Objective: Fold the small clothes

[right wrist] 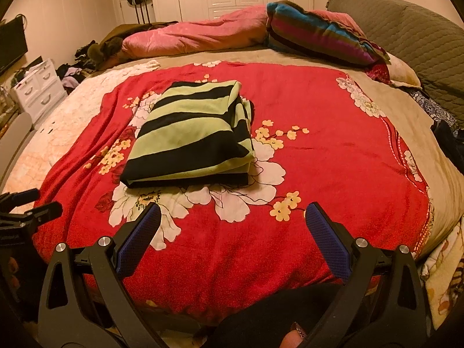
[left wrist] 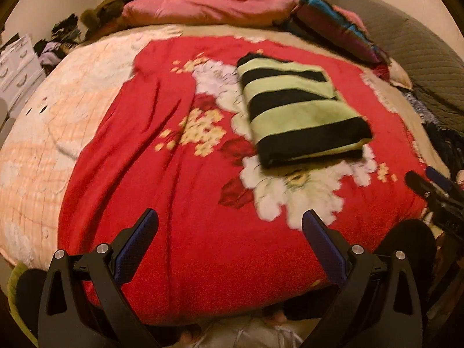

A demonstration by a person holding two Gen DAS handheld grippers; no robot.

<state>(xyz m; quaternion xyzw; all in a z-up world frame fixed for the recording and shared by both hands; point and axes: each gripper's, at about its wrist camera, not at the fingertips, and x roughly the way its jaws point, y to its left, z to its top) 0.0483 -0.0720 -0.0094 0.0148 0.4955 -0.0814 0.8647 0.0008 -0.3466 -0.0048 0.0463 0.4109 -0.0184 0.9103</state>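
Your left wrist camera looks from the near edge of the bed across the red floral blanket toward the far wall, with the striped folded garment right of frame centre. Your right wrist camera sits at the same edge, facing the same way, with the garment left of centre. Both share the blanket, the pink duvet and each other's gripper at the frame edge

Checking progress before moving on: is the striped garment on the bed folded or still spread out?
Folded. The striped garment lies as a compact rectangle on the red blanket, layered edges showing along its side.
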